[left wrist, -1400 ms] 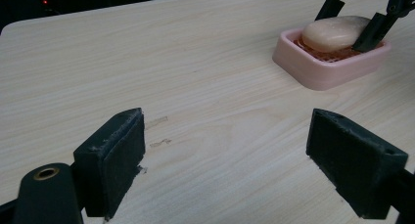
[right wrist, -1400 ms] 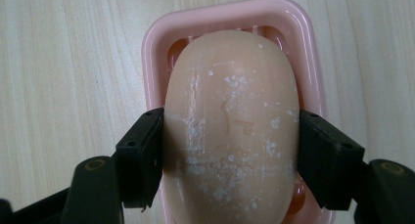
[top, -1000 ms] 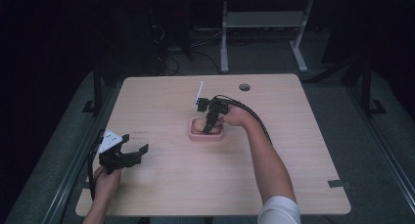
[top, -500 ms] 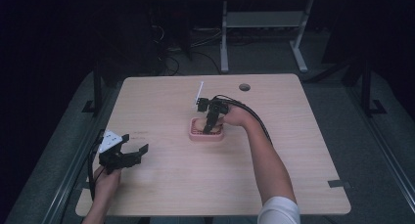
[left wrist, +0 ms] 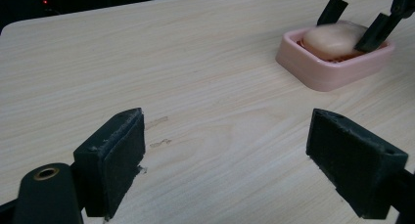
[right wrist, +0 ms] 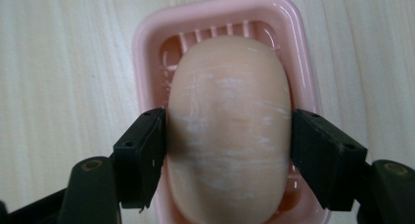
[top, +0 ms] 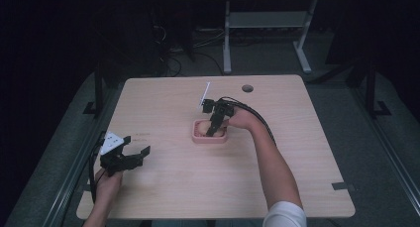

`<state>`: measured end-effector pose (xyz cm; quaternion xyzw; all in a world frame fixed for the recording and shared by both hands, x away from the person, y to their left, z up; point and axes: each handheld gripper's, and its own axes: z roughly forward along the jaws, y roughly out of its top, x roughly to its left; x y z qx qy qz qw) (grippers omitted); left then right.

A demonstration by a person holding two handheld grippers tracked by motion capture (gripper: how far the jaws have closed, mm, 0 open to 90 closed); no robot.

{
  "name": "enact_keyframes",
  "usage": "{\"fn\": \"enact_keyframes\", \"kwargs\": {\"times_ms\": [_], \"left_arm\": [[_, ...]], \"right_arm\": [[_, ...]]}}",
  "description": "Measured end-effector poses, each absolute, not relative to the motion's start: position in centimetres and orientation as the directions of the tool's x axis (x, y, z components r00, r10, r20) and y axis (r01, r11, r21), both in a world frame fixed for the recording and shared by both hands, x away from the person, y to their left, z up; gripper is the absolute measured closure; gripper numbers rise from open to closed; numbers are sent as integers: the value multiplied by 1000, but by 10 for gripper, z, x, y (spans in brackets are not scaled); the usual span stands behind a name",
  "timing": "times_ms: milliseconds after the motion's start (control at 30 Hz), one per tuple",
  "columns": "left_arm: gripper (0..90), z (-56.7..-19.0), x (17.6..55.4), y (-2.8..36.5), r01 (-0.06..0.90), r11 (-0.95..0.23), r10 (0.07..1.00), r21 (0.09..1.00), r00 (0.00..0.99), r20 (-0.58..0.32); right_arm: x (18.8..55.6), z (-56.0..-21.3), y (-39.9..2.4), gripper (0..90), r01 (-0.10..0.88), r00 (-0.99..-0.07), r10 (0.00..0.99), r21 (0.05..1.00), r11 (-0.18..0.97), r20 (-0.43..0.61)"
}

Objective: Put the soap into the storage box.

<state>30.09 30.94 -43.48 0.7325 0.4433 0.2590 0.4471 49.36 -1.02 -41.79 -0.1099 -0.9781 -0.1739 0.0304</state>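
Observation:
A pale beige soap bar (right wrist: 227, 131) lies in a pink soap dish (right wrist: 147, 53) near the middle of the wooden table (top: 297, 152). My right gripper (right wrist: 227, 155) points down into the dish, its two black jaws pressed against the bar's left and right sides. The high view has the dish (top: 195, 136) under the right gripper (top: 212, 130). From the left gripper view, the soap (left wrist: 330, 38) sits in the dish (left wrist: 333, 70) at far right. My left gripper (top: 136, 144) rests low near the table's left edge, open (left wrist: 225, 160) with only bare wood between its jaws.
A round cable hole (top: 247, 88) lies in the tabletop behind the dish. Two small dark marks (left wrist: 159, 131) spot the wood in front of the left gripper. A strip of tape (top: 342, 186) sits at the right front edge. Dark floor surrounds the table.

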Motion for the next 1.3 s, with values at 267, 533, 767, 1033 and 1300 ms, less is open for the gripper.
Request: {"fn": "enact_keyframes", "kwargs": {"times_ms": [267,533,767,1033,1300], "left_arm": [[142,-435,301,309,416,-210,880,885,475,-15],[142,-435,301,309,419,-210,880,883,474,-15],[142,-435,301,308,418,-207,880,885,474,-17],[142,-435,301,307,417,-214,879,883,477,-12],[142,-436,301,307,420,-217,879,882,476,-11]], "right_arm": [[489,-407,-18,304,232,-973,213,361,903,92],[486,-407,-30,297,251,-968,230,378,891,100],[481,-402,-43,289,268,-963,252,400,876,92],[473,-399,-57,265,283,-958,275,401,871,79],[466,-396,-72,265,296,-953,294,424,856,73]]}}
